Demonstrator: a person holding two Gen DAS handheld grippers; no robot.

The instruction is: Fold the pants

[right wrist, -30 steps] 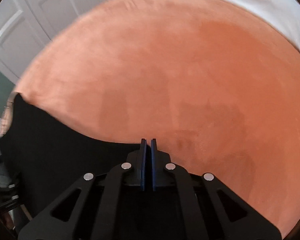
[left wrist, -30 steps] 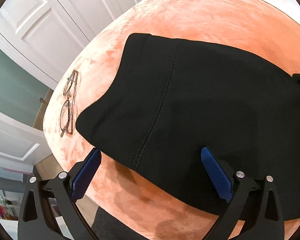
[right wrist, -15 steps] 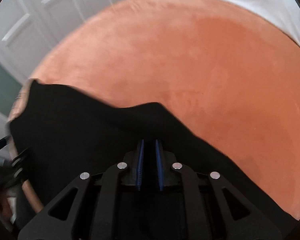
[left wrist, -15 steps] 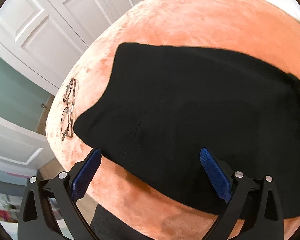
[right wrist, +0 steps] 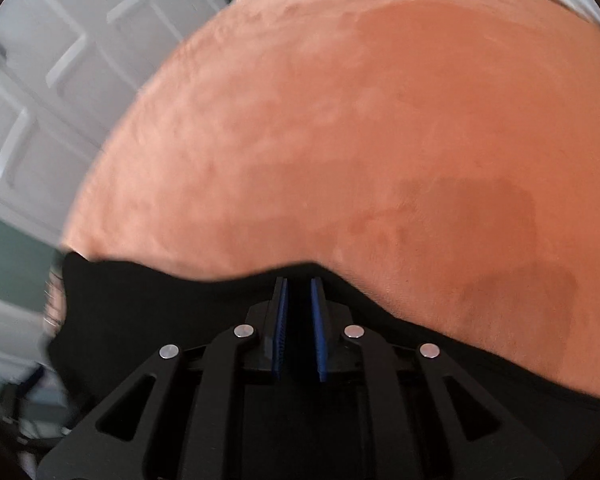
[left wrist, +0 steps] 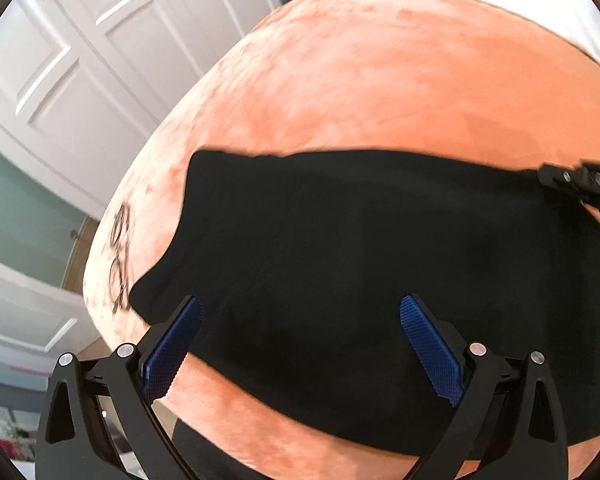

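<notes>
Big orange plush bed cover (left wrist: 380, 92) fills the scene, white panelled doors (left wrist: 80, 52) beyond its far left edge. Across its near part lie the black fabric pants (left wrist: 360, 240), folded into a wide dark slab, far edge slightly rumpled in the right wrist view (right wrist: 160, 312). The left gripper (left wrist: 300, 320) hovers over the near-left part of the pants, blue pads spread wide, nothing between them. The right gripper (right wrist: 300, 320) is on the pants' far edge, pads narrowly parted with black cloth in the slot (gripped or just released, I cannot tell). Thin wire-rimmed glasses (left wrist: 120, 256) rest just left of the pants.
</notes>
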